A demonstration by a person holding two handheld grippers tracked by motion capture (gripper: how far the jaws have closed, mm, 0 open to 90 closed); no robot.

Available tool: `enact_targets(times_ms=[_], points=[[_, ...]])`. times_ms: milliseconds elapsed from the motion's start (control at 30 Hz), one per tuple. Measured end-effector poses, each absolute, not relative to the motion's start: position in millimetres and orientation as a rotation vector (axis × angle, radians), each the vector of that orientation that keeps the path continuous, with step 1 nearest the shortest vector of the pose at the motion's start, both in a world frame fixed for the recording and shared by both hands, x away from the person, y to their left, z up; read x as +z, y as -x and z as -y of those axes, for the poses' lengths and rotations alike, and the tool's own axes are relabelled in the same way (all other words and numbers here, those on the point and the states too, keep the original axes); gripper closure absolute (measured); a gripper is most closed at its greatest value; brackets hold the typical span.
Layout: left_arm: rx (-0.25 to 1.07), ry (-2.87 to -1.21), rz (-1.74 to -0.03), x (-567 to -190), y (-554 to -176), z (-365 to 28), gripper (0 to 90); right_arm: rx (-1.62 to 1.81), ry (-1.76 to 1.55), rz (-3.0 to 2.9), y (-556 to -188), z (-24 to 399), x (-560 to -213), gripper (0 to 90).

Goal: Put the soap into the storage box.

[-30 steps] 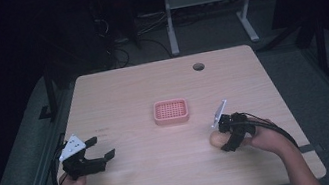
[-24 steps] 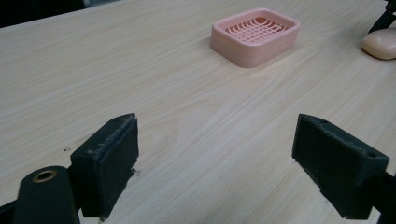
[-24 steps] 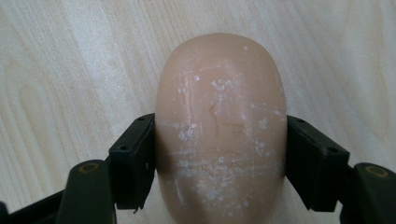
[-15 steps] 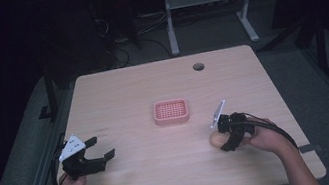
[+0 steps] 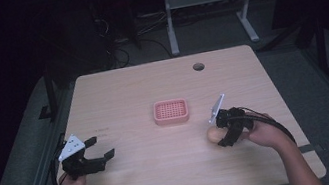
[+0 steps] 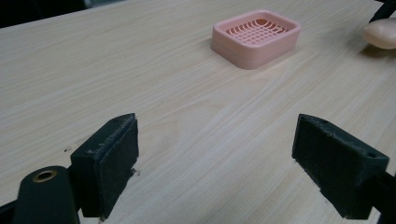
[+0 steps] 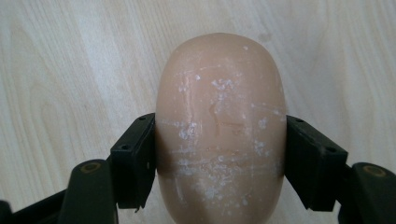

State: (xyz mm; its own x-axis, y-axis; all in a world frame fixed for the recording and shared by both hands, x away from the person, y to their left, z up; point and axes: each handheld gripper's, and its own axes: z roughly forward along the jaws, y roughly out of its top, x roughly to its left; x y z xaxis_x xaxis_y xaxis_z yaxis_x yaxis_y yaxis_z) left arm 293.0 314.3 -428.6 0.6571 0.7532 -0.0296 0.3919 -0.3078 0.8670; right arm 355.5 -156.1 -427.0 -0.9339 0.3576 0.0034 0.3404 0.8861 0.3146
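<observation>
Wood table (image 5: 117,95) mostly bare; left tongs (image 5: 98,156) agape; right tongs (image 5: 216,132) clamp soap (image 7: 219,126).

Very little differs from a second ago. The right gripper (image 5: 221,132), its jaws pressed against both sides of the pale peach, oval bar of soap (image 7: 220,126), sits marginally nearer the person's edge of the light wooden tabletop (image 5: 142,91), the soap shifting with it.

Wooden table (image 5: 126,88): pink soap dish (image 5: 170,111) centre, soap bar (image 5: 213,135) right.
</observation>
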Motion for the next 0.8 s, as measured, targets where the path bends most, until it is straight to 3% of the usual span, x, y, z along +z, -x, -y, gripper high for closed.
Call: enact_targets(times_ms=[800], points=[[0.483, -1.933, -0.895, -429, -294, -313, 14.3, 0.522, -0.558, -3.004, -372, 155, -424, 31.9]])
